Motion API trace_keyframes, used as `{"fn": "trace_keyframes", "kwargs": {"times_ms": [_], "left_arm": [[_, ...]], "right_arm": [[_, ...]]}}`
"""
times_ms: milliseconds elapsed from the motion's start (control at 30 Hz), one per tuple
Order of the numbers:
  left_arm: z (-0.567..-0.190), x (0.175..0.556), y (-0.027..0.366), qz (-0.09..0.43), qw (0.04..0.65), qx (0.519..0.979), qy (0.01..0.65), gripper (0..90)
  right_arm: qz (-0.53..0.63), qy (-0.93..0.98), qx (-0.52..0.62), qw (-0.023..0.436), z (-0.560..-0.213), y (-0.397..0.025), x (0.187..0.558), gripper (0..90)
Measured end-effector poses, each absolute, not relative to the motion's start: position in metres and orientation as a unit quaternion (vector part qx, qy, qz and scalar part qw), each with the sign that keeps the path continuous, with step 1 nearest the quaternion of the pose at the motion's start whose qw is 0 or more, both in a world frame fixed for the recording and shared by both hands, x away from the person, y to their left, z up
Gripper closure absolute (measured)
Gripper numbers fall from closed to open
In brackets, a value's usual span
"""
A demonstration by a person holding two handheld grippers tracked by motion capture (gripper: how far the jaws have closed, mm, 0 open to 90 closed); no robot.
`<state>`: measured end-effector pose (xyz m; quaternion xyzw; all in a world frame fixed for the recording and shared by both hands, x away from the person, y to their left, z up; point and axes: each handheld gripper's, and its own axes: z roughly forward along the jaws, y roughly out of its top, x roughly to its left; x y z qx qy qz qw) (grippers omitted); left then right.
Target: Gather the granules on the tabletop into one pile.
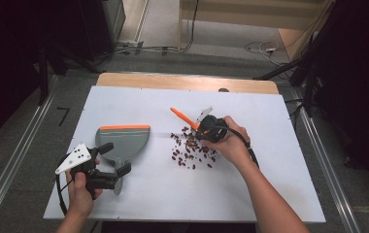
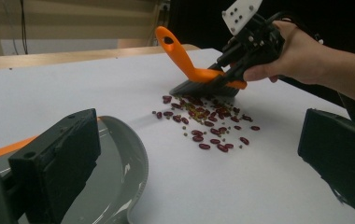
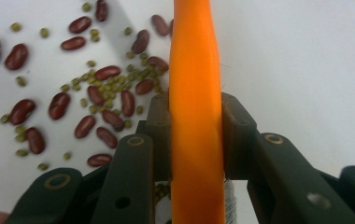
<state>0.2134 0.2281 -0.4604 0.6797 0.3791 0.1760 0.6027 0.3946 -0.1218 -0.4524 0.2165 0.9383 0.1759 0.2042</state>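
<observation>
- Nearest us, our left gripper (image 1: pixel 109 171): jaws spread apart, set about the handle end of the grey dustpan (image 1: pixel 123 141), which lies flat on the white table (image 1: pixel 279 184).
- Mid-table, red and green beans (image 1: pixel 192 150), scattered just right of the dustpan.
- Beyond, our right gripper (image 1: pixel 203 130): jaws clamped on the orange brush (image 3: pixel 195 116), bristles down at the beans' far edge.
</observation>
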Motion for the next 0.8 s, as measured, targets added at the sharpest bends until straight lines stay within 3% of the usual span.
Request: {"fn": "trace_keyframes", "kwargs": {"times_ms": [800], "left_arm": [[-0.460, 0.213, 0.229, 0.178, 0.602, 0.679, 0.381, 0.0]], "right_arm": [[0.178, 0.954, 0.151, 0.189, -0.451, -0.125, 0.352, 67.8]]}}
